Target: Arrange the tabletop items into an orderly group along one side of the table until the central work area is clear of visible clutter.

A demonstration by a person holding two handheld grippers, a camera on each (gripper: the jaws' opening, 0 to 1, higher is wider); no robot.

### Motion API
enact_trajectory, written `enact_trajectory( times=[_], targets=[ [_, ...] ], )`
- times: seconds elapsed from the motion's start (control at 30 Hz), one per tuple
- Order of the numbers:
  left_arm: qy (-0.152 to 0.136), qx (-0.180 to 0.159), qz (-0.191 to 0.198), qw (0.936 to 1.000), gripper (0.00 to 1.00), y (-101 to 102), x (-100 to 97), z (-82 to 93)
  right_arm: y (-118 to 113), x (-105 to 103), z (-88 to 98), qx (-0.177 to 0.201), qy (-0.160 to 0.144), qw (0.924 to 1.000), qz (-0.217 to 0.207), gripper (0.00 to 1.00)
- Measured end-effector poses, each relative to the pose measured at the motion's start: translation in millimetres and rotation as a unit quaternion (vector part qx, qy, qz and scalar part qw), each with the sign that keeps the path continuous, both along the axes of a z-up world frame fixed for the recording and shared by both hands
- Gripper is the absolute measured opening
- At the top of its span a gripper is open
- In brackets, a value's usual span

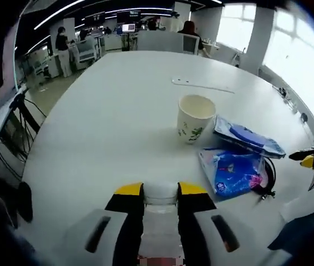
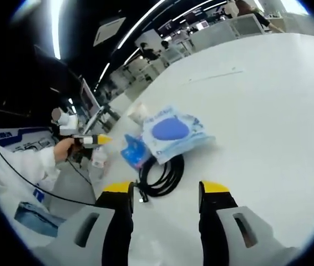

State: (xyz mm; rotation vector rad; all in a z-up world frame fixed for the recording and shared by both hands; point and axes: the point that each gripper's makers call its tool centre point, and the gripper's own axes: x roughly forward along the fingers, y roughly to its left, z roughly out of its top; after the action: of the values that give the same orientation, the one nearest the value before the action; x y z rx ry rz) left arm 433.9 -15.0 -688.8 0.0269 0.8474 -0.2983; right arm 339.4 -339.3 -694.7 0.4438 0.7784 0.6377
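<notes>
**Bringing the bottle in beside the cup and packets**

I am holding a small clear bottle with a white cap (image 1: 160, 195) in the left gripper (image 1: 160, 191); its jaws are closed narrow against the bottle's sides, just under the cap. I am judging the step in hand to be setting this bottle down with the group that is forming to the right. To do it well I am planning to keep the bottle upright, carry it low over the bare white table (image 1: 107, 116), and put it down on the near side of the paper cup (image 1: 195, 118), close but not touching, since the cup looks light and would tip at a nudge.

The right gripper (image 2: 166, 191) is hanging with its jaws spread wide and nothing between them, pointing at the coiled black cable (image 2: 161, 176) just ahead. In the right gripper view the cable is lying partly under the white and blue packet (image 2: 172, 132), with a smaller blue packet (image 2: 134, 151) touching it on the left. I am thinking the cable is the awkward piece: loose loops could drag the packets if pulled.

In the left gripper view the blue packets are lying just right of the cup, one overlapping the other. Farther off, a flat white strip (image 1: 201, 85) is lying alone on the table, well apart from the group, and will need collecting. Chairs and people are standing beyond the far edge, clear of my path.
</notes>
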Motion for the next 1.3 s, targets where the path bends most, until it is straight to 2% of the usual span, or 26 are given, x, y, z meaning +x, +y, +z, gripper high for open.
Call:
enact_trajectory(
  times=[0.37,0.47,0.57,0.83,1.0,1.3],
  targets=[
    [-0.052,-0.021,0.025,0.9981,0.2,18,-28.7,39.9,5,-4,-5.6,-0.003,0.006,0.9999,0.014,0.45],
    [-0.059,-0.026,0.033,0.9974,0.2,21,-37.0,45.8,5,-4,-9.1,-0.005,0.011,0.9998,0.016,0.45],
    [-0.062,-0.03,0.033,0.9971,0.2,21,-44.1,49.1,7,-5,-9.4,-0.002,0.016,0.9997,0.019,0.45],
    [-0.084,-0.029,0.014,0.9959,0.2,15,-60.9,59.4,12,-5,-0.5,0.009,0.003,0.9998,0.015,0.46],
    [-0.088,-0.03,0.007,0.9957,0.2,14,-70.2,64.1,10,-11,-3.9,0.008,0.007,0.9999,0.013,0.46],
    [-0.127,-0.057,0.044,0.9893,0.2,27,-80.4,76.6,5,-20,-9.7,0.006,0.016,0.9998,0.007,0.46]
  ],
)
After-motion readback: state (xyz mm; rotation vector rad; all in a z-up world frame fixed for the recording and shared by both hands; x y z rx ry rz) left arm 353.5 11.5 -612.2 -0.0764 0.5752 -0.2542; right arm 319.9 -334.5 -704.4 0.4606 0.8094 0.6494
